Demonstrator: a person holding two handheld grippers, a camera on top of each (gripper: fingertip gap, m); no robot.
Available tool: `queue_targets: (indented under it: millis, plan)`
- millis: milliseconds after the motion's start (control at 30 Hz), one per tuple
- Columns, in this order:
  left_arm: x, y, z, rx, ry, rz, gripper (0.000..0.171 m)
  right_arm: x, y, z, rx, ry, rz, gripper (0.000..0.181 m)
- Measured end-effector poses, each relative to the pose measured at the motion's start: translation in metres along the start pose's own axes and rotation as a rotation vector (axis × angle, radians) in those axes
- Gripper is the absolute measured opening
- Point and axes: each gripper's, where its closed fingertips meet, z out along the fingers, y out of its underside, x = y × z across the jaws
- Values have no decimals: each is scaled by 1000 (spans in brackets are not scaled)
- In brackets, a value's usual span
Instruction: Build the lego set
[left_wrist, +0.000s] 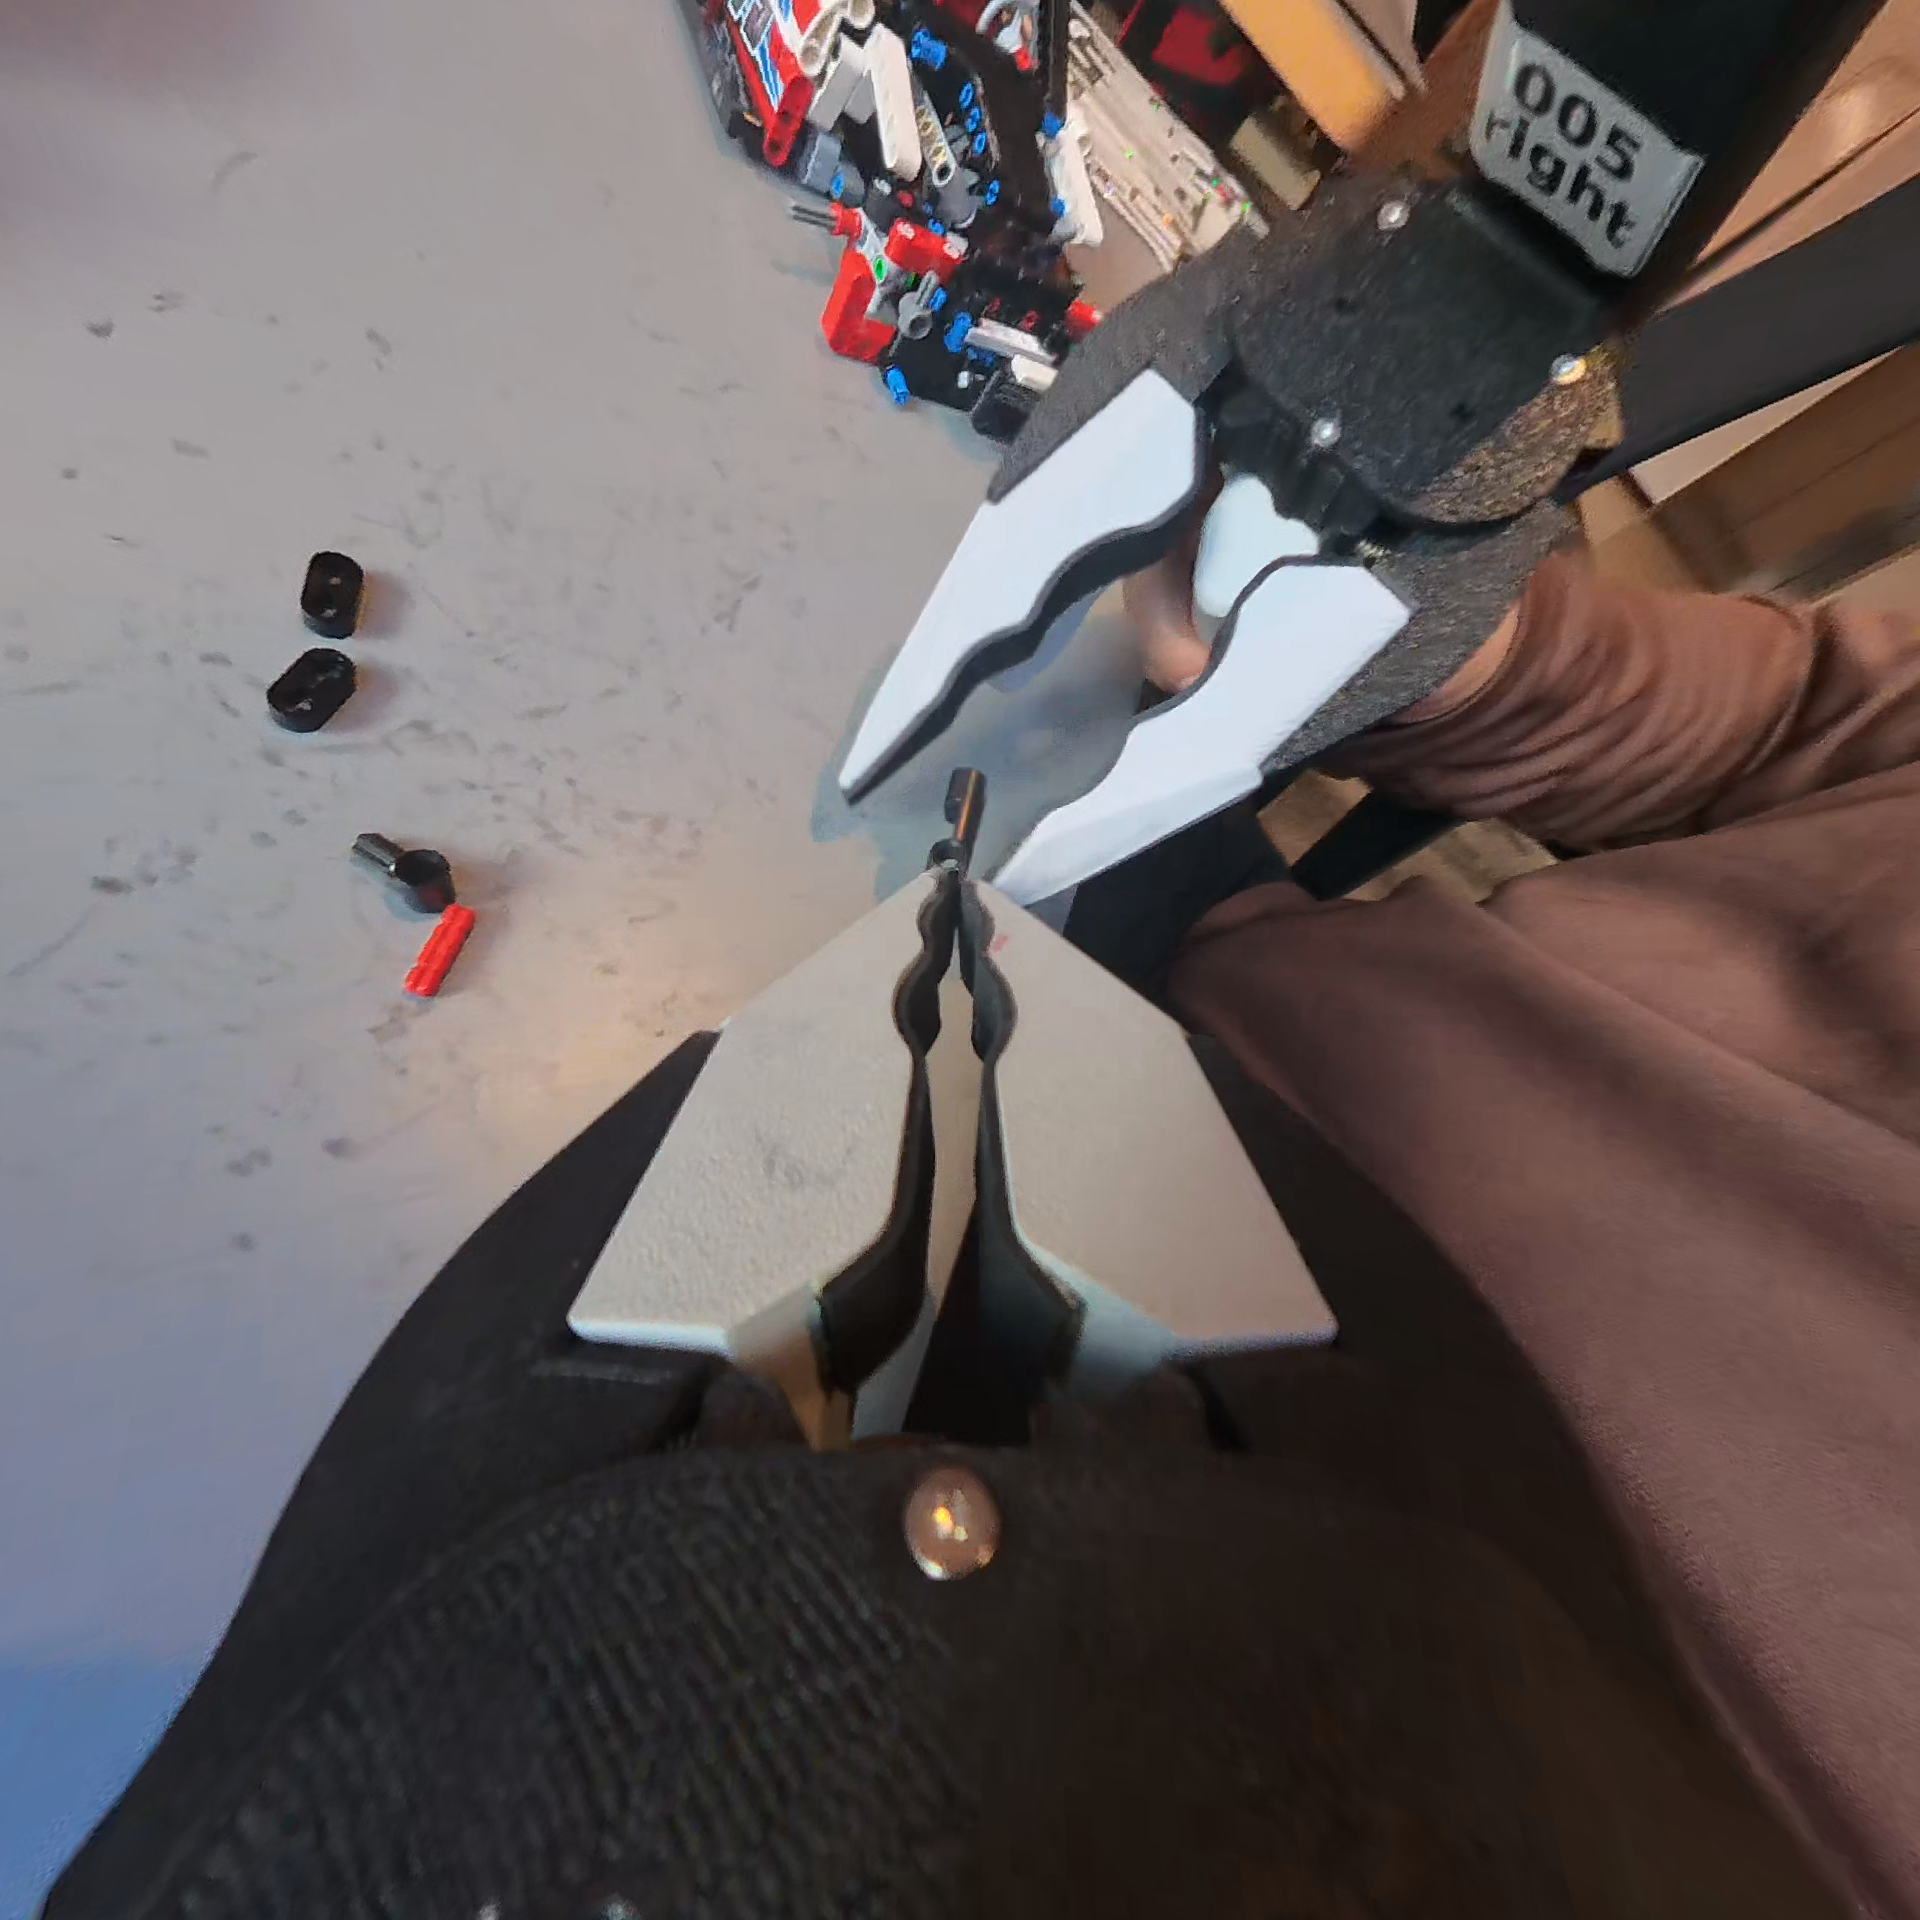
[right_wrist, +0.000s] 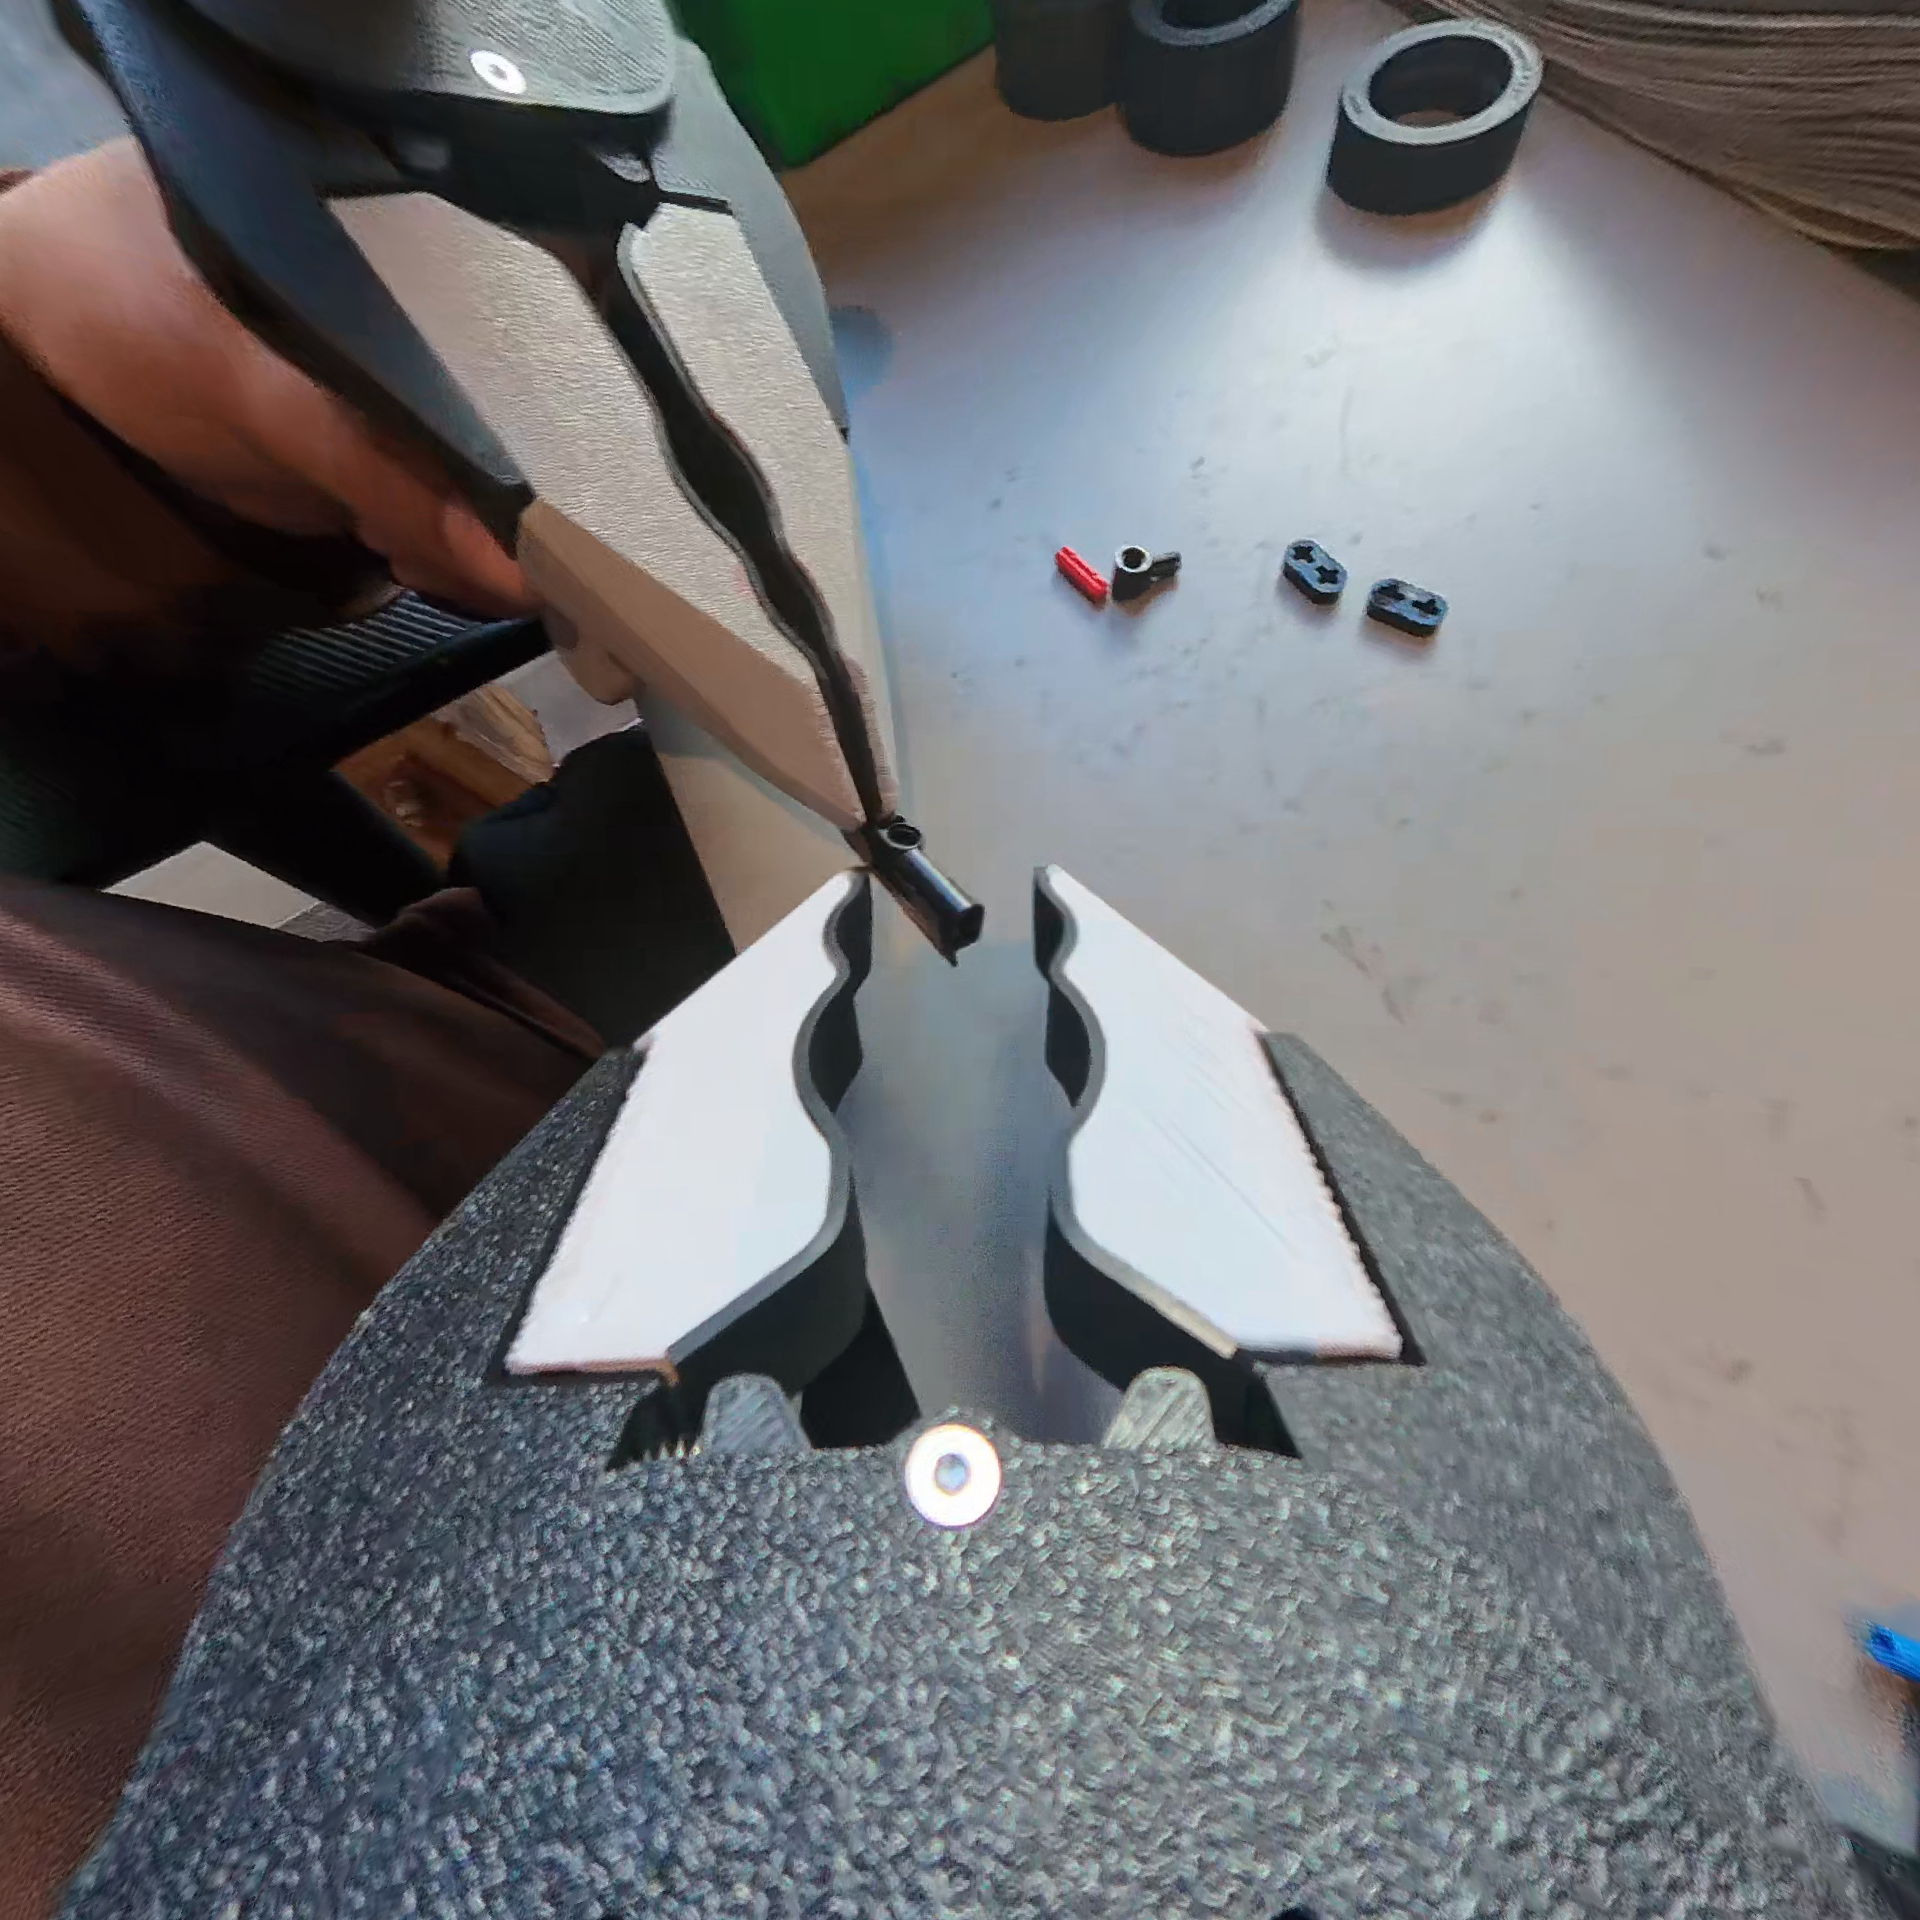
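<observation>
My left gripper (left_wrist: 951, 878) is shut on a small black connector piece (left_wrist: 958, 821), held in the air above the table's near edge; it also shows in the right wrist view (right_wrist: 928, 896). My right gripper (right_wrist: 951, 878) is open and empty, its fingertips on either side of the connector's free end; it shows in the left wrist view (left_wrist: 925, 831) too. On the table lie a red pin (left_wrist: 440, 950), a second black connector (left_wrist: 405, 868) and two black oval two-hole pieces (left_wrist: 332, 594), (left_wrist: 310, 689). A partly built red, white and black model (left_wrist: 935, 197) stands at the far side.
Three black rubber tyres (right_wrist: 1434, 120) and a green box (right_wrist: 831, 73) sit at the table's far edge in the right wrist view. A blue piece (right_wrist: 1891, 1652) lies at the right edge. A person's brown sleeves (left_wrist: 1558, 1091) and a chair are beside the table. Less than 4 cm separates the two grippers' tips. From either gripper's tips it is about 8 cm to the red pin (left_wrist: 440, 950). Look for it in the right wrist view (right_wrist: 1083, 559) too.
</observation>
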Motion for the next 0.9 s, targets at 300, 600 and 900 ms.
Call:
queue_targets:
  millis: [300, 600, 900]
  plan:
    - [4, -1, 1, 2, 49, -27, 0, -13, -8, -12, 103, -258, 201, 8]
    - [-14, -27, -15, 91, -21, 0, 0, 4, -30, -40, 273, -463, 518, 7]
    - [21, -40, 7, 58, 178, -78, 16, 0, -35, -53, 343, -578, 616, 8]
